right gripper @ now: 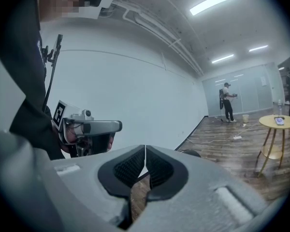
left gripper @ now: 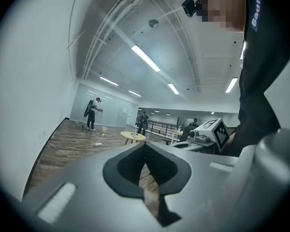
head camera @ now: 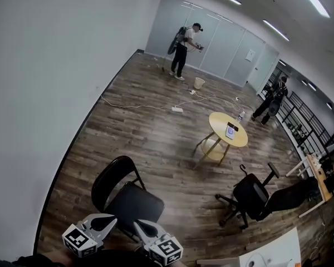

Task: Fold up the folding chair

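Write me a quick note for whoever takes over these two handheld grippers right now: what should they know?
Left gripper: shut, empty.
Right gripper: shut, empty.
Both are held low in front of the person, close to the black metal folding chair with a padded seat, which stands unfolded on the wooden floor.
Done: nothing yet; the chair is untouched.
Left: grasp the chair and fold it flat.
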`<state>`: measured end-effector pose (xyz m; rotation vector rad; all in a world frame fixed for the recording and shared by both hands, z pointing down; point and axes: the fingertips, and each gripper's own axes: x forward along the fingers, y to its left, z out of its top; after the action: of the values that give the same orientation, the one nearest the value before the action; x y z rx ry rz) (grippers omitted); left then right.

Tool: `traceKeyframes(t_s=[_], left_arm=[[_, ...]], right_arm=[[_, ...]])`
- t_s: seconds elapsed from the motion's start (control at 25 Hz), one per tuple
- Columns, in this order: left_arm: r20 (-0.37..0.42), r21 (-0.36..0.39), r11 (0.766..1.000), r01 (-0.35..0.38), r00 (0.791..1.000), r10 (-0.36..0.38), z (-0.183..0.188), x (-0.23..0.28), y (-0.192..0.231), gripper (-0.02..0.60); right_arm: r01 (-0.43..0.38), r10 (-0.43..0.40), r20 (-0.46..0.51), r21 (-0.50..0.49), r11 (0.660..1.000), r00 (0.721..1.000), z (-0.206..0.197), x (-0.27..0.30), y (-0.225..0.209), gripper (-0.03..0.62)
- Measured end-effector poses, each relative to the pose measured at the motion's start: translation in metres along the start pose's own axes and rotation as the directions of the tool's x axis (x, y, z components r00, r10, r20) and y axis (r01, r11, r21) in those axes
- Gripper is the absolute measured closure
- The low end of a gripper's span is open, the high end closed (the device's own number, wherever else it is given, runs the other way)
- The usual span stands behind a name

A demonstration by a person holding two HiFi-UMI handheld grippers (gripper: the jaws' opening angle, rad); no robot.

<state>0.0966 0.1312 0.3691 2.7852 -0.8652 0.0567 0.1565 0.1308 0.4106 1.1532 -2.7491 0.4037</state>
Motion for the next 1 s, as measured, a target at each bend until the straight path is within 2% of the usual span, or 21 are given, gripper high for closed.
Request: traceKeyframes(t_s=[0.28,0.64,0.84,1.0], left_arm=[[-0.008,-0.017,0.998,-0.061,0.998,0.061,-0.001,0.041,-0.007,0.579],[-0.029,-0.005,0.993,-0.114,0.993,0.114,-0.007,0.094,-0.013,0.578],[-0.044,-0.03,0.983,-0.184,0.982,0.182,-0.008,0.097,0.005,0.578],[-0.043,-0.04,0.977,-0.21,0.977,0.208,-0.004,0.097,0.025,0.578]], right_arm=[[-0.051,0.052,0.004,-0.008,0.999,0.999,0.004,-0.013,-0.04,0.583],[-0.074,0.074,-0.016,0.039,0.997,0.997,-0.017,-0.032,-0.102,0.58],[-0.069,0.071,-0.021,0.062,0.996,0.997,-0.025,-0.034,-0.119,0.576],[-0.048,0.051,-0.037,0.081,0.996,0.998,-0.031,-0.034,-0.126,0.571]])
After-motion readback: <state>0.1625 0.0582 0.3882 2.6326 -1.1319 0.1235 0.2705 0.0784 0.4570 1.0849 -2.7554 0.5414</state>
